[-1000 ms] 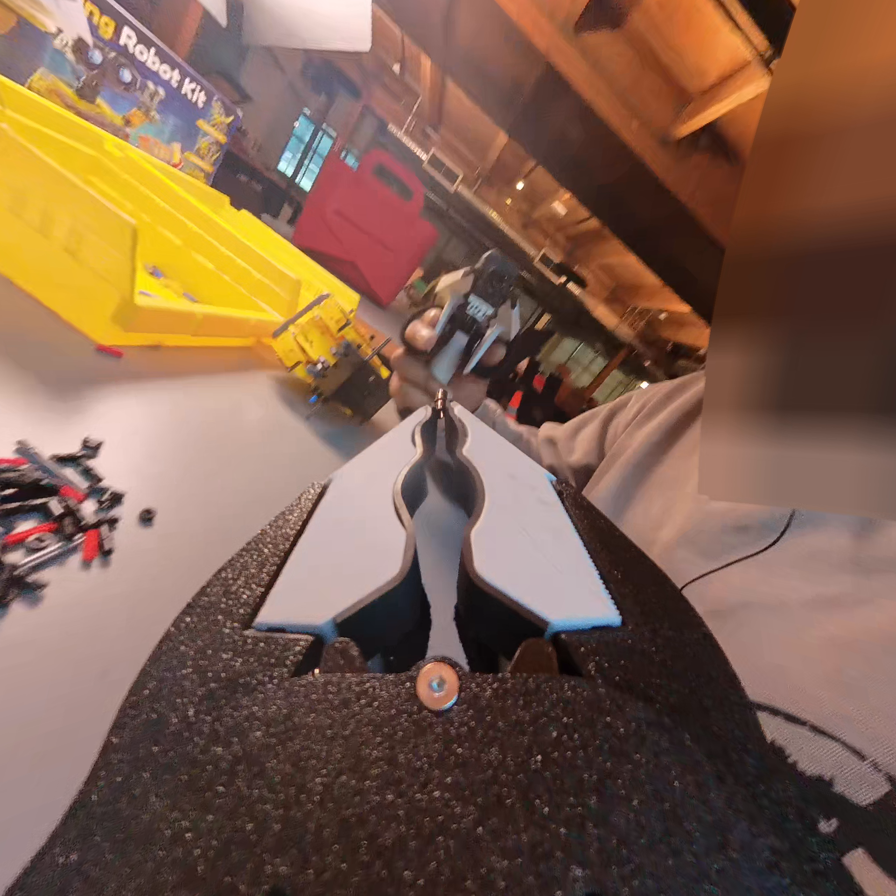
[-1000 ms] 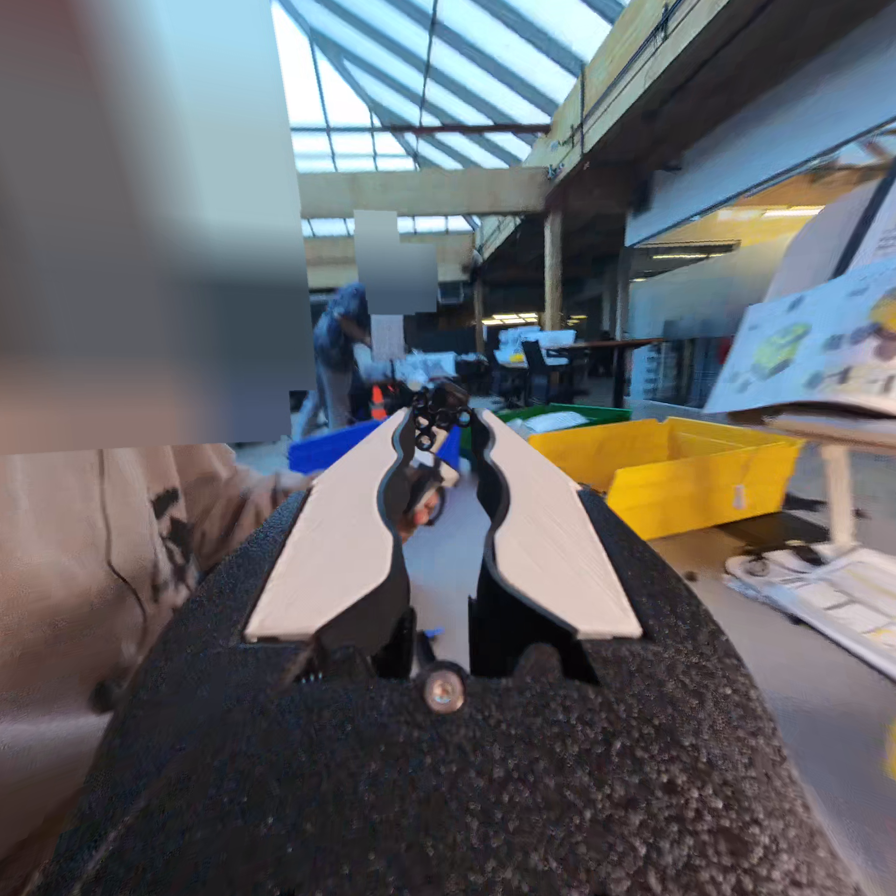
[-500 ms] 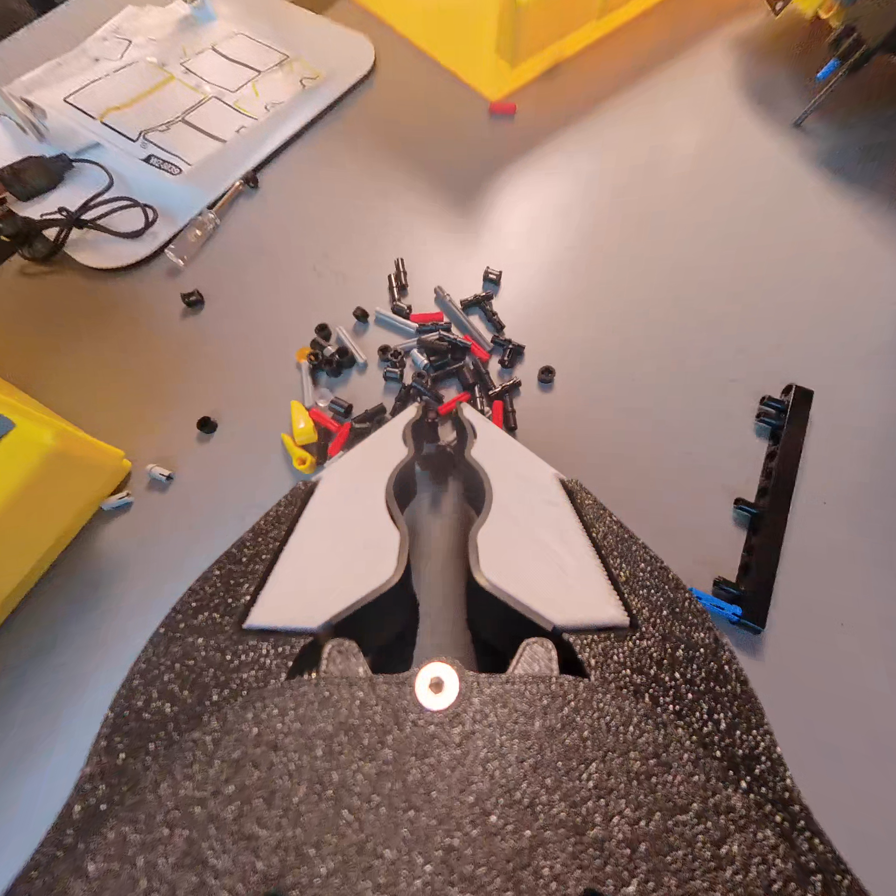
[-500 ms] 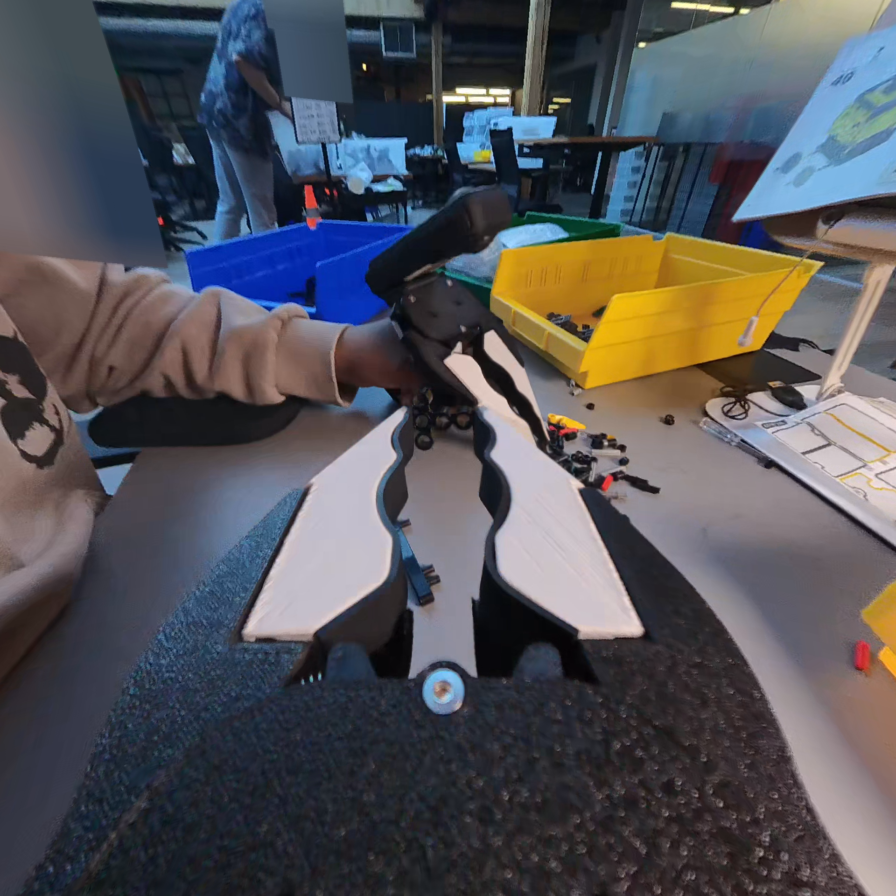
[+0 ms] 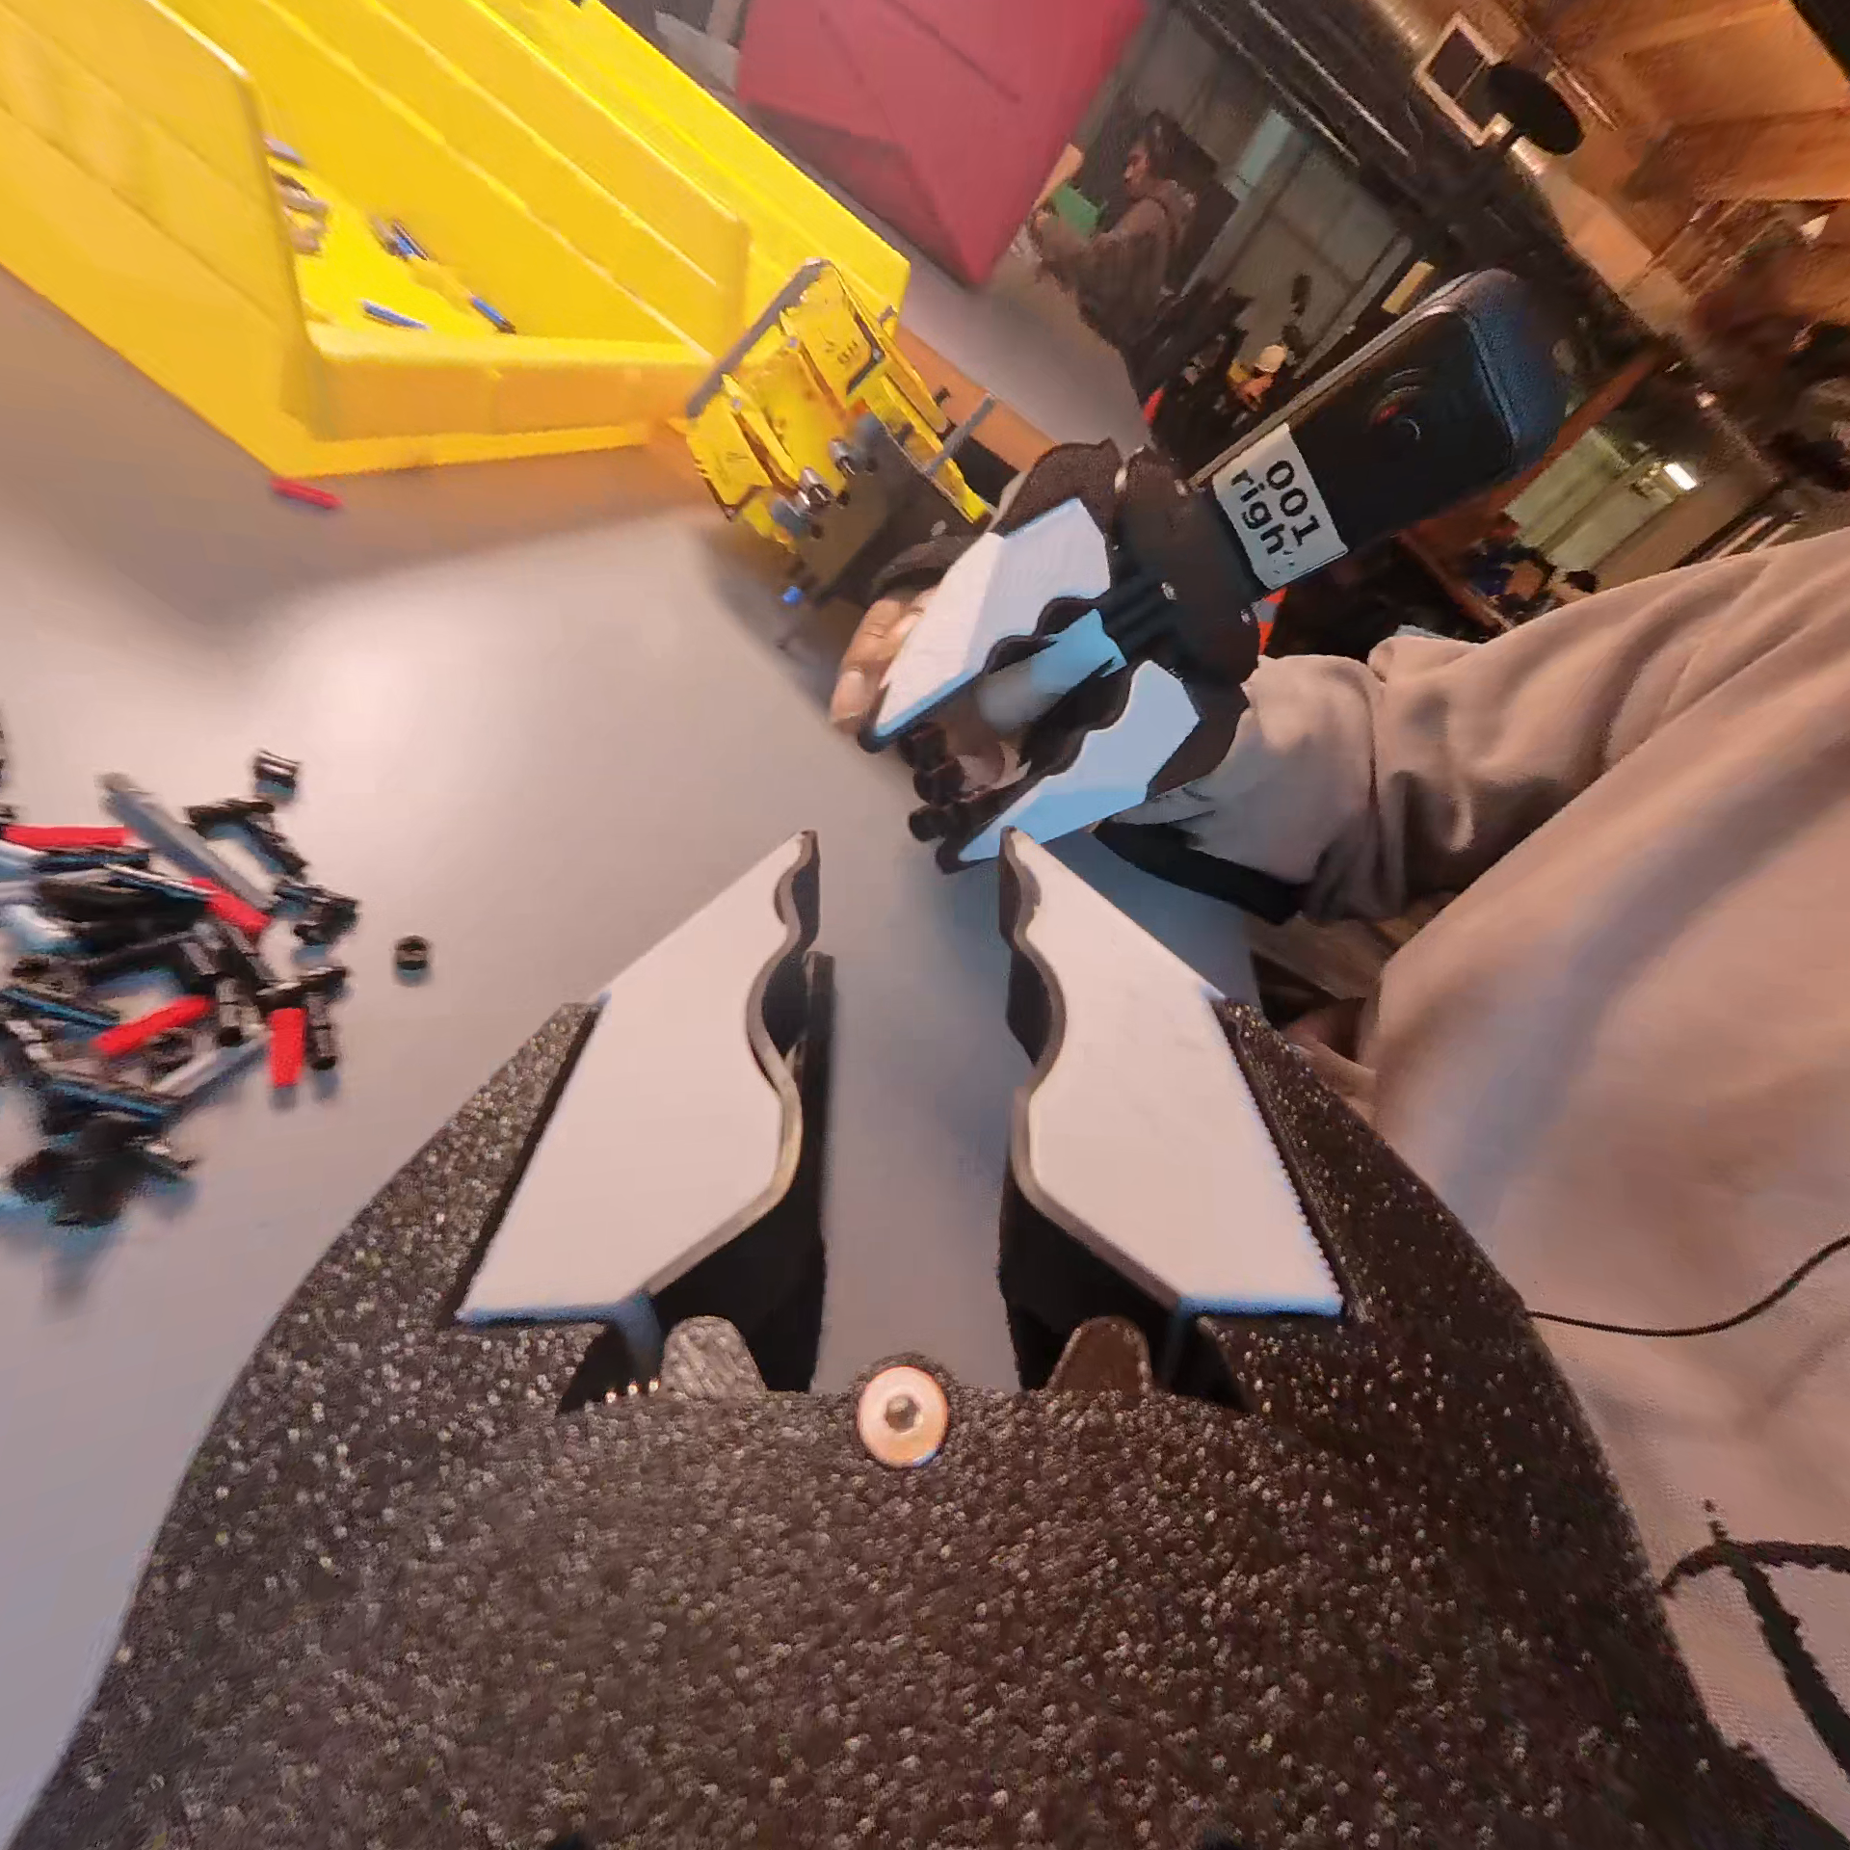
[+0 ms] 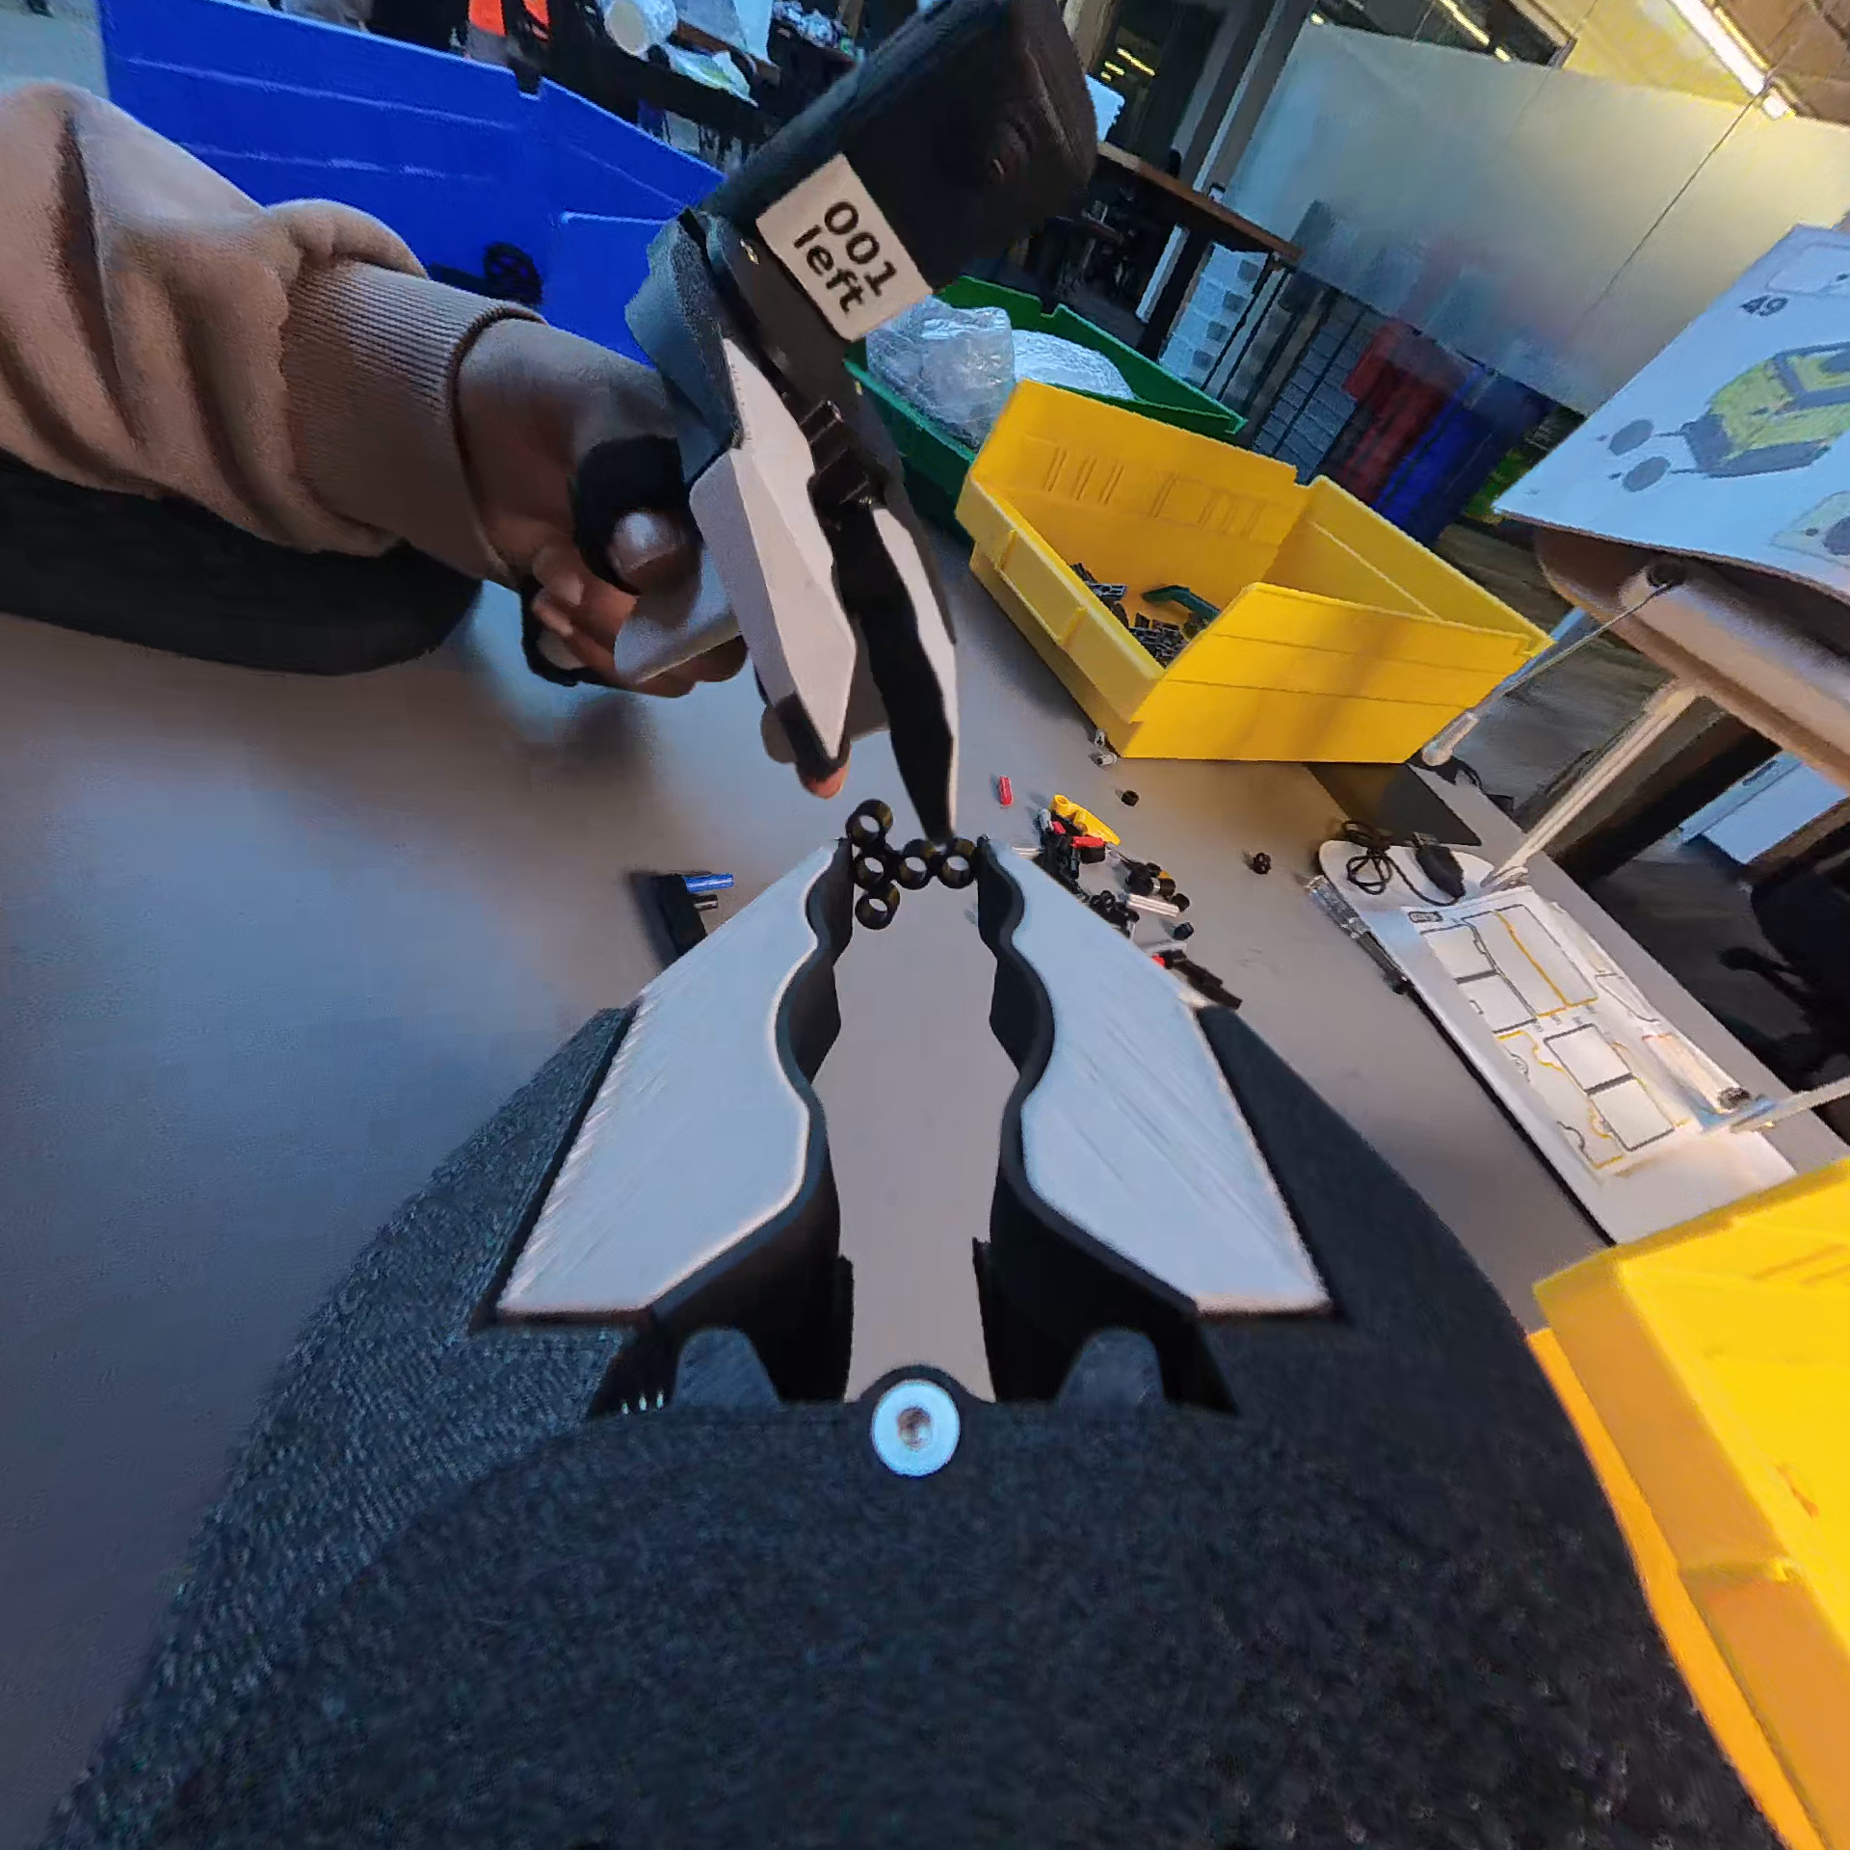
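Left wrist view: the left gripper (image 5: 909, 861) stands wide, nothing between its smooth grey fingers, beside a heap of plastic pins (image 5: 150, 991). Right wrist view: the right gripper (image 6: 911, 863) pinches a black ringed connector (image 6: 906, 866).

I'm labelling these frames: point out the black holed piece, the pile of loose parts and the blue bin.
black holed piece (image 6: 906, 866), right wrist view, middle ring.
pile of loose parts (image 5: 150, 986), left wrist view, centre.
blue bin (image 6: 400, 150), right wrist view, side wall.

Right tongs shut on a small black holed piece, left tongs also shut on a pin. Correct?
Half right. The right tongs are shut on the small black holed piece, but the left tongs are open and hold nothing; the left wrist view shows bare grey table between the fingers.
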`<state>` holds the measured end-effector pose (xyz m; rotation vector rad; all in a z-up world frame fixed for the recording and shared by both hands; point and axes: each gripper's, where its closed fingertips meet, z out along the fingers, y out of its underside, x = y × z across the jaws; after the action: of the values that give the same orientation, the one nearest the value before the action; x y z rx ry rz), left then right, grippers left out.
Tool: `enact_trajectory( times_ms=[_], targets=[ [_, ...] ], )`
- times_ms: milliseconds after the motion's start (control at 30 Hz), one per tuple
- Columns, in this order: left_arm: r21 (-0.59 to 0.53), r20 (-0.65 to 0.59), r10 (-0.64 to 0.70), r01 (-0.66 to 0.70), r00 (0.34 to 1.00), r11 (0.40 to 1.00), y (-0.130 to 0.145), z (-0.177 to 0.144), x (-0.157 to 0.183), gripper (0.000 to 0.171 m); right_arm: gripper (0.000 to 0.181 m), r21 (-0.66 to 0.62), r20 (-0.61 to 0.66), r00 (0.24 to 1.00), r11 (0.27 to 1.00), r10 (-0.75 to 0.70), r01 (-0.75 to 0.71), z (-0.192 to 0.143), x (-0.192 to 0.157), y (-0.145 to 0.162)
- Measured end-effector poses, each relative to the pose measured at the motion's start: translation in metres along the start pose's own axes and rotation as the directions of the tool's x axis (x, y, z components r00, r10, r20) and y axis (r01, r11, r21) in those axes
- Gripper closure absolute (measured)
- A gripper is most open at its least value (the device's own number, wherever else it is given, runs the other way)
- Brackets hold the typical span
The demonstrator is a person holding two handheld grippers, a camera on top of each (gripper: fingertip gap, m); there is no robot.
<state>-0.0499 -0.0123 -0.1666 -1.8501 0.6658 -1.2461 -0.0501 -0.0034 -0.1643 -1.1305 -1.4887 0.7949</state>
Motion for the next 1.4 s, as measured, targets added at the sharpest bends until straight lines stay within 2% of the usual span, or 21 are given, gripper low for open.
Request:
enact_trajectory(
  times_ms=[167,233,300,367,433,467,533,567,633,700,733,800,867,933,967,1033,1100,1167,1267,1333,1400],
  targets=[
    [-0.015,-0.024,-0.009,0.008,1.000,1.000,0.003,0.013,0.008,0.151,0.159,-0.032,-0.016,0.996,0.995,-0.090,0.090,0.003,-0.005,0.001],
    [-0.019,0.000,-0.001,0.001,1.000,1.000,0.003,0.013,0.005,0.161,0.159,-0.056,-0.051,0.988,0.988,-0.145,0.142,0.003,-0.001,0.004],
    [-0.031,0.034,0.037,-0.036,0.999,0.999,0.002,0.009,0.004,0.164,0.158,-0.056,-0.059,0.985,0.985,-0.165,0.161,0.003,-0.001,0.004],
    [-0.026,0.103,0.099,-0.097,0.990,0.995,-0.007,-0.003,0.001,0.164,0.157,-0.051,-0.055,0.991,0.991,-0.126,0.123,0.001,0.001,0.003],
    [-0.017,0.249,0.187,-0.189,0.950,0.982,-0.027,-0.032,-0.006,0.164,0.145,-0.052,-0.019,1.000,0.998,-0.019,0.018,-0.001,0.002,0.007],
    [-0.019,0.355,0.236,-0.245,0.905,0.969,-0.040,-0.054,-0.009,0.164,0.139,-0.063,0.020,0.999,0.997,0.040,-0.039,-0.002,0.001,0.011],
    [-0.066,0.590,0.307,-0.335,0.747,0.940,-0.062,-0.113,-0.015,0.164,0.132,-0.151,0.102,0.986,0.981,0.135,-0.119,-0.002,-0.006,0.027],
    [-0.112,0.703,0.319,-0.344,0.636,0.932,-0.068,-0.149,-0.018,0.164,0.130,-0.202,0.138,0.978,0.971,0.154,-0.125,-0.001,-0.011,0.037],
    [-0.190,0.886,0.296,-0.302,0.358,0.934,-0.070,-0.232,-0.025,0.163,0.130,-0.295,0.186,0.969,0.950,0.164,-0.104,-0.002,-0.021,0.056],
    [-0.223,0.962,0.247,-0.191,0.113,0.956,-0.054,-0.311,-0.026,0.163,0.134,-0.365,0.215,0.960,0.927,0.177,-0.089,-0.002,-0.029,0.069],
    [-0.217,0.974,0.223,-0.139,0.029,0.966,-0.043,-0.343,-0.026,0.163,0.136,-0.390,0.224,0.957,0.917,0.182,-0.083,-0.002,-0.032,0.074],
    [-0.205,0.976,0.207,0.027,-0.072,0.978,-0.006,-0.391,-0.030,0.163,0.142,-0.420,0.231,0.957,0.905,0.173,-0.063,-0.001,-0.034,0.079],
    [-0.202,0.964,0.224,0.157,-0.140,0.967,0.028,-0.423,-0.033,0.164,0.147,-0.439,0.229,0.958,0.897,0.170,-0.054,0.000,-0.033,0.080],
    [-0.183,0.963,0.211,0.169,-0.165,0.968,0.042,-0.433,-0.033,0.158,0.150,-0.466,0.229,0.958,0.884,0.170,-0.045,0.002,-0.033,0.082],
    [-0.179,0.965,0.199,0.125,-0.171,0.976,0.039,-0.432,-0.031,0.155,0.152,-0.481,0.231,0.959,0.876,0.161,-0.031,0.002,-0.032,0.084],
    [-0.173,0.972,0.170,-0.003,-0.161,0.985,0.020,-0.421,-0.024,0.151,0.163,-0.499,0.260,0.951,0.866,0.168,-0.017,0.002,-0.037,0.083],
    [-0.165,0.985,0.155,-0.142,-0.082,0.976,-0.006,-0.395,-0.017,0.145,0.167,-0.510,0.273,0.949,0.860,0.159,0.002,0.002,-0.039,0.083],
    [-0.130,0.982,0.161,-0.260,0.099,0.957,-0.031,-0.347,-0.010,0.143,0.167,-0.498,0.259,0.957,0.867,0.129,0.018,0.003,-0.037,0.082],
    [-0.043,0.877,0.196,-0.335,0.438,0.941,-0.052,-0.256,-0.001,0.139,0.167,-0.436,0.207,0.976,0.899,0.065,0.033,0.006,-0.030,0.077],
    [0.008,0.735,0.208,-0.315,0.646,0.949,-0.053,-0.197,0.003,0.137,0.167,-0.352,0.141,0.990,0.934,-0.007,0.057,0.006,-0.018,0.063],
    [0.043,0.585,0.169,-0.238,0.793,0.970,-0.046,-0.148,-0.001,0.136,0.167,-0.258,0.049,0.994,0.960,-0.100,0.109,0.003,-0.001,0.043]
  ],
)
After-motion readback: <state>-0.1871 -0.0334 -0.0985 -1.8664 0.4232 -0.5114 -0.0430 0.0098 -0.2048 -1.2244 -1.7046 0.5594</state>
